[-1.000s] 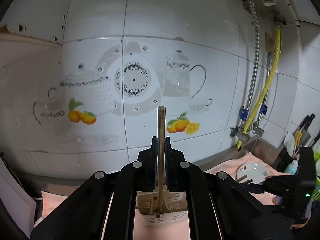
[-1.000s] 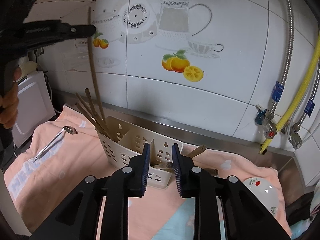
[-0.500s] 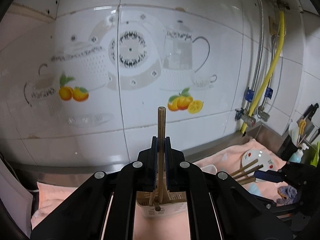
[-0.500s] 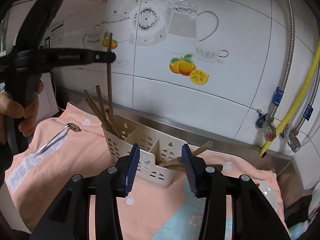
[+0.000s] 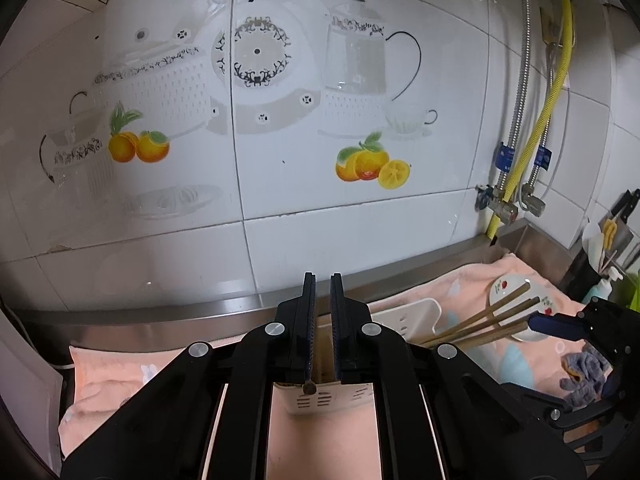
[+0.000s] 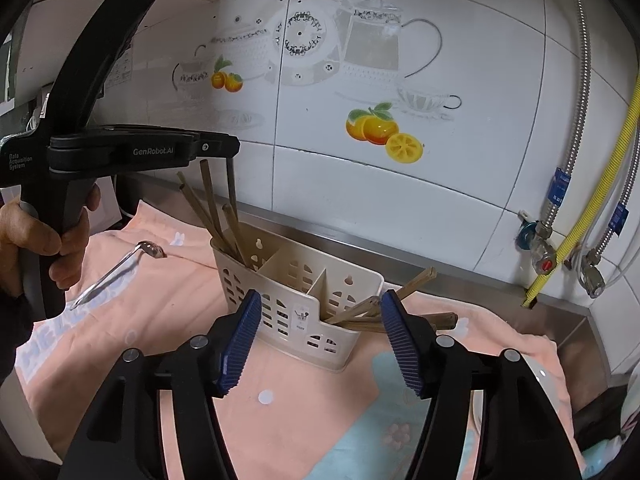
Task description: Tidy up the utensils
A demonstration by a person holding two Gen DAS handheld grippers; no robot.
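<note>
A cream slotted utensil basket (image 6: 296, 280) stands on the pink cloth by the tiled wall. Several wooden chopsticks (image 6: 208, 208) lean in its left compartment. My left gripper (image 6: 232, 146) hovers just above them. Its jaws are opening, a narrow gap in the left wrist view (image 5: 322, 280) with nothing in it. One dark chopstick (image 6: 232, 192) stands upright right under its tips, its lower end in that compartment. My right gripper (image 6: 321, 298) is opening wide in front of the basket, gripping nothing. More chopsticks (image 6: 384, 304) poke out of the right compartment.
A metal spoon (image 6: 116, 272) lies on the cloth (image 6: 160, 300) left of the basket. A small flowered plate (image 5: 516, 288) sits at the right. Valves and a yellow hose (image 6: 560, 248) hang in the corner. A utensil holder (image 5: 608, 248) stands far right. A hand (image 6: 40, 240) holds the left gripper.
The left gripper came down over the basket and let the chopstick slide out of its jaws into the left compartment. The right gripper's jaws spread much wider.
</note>
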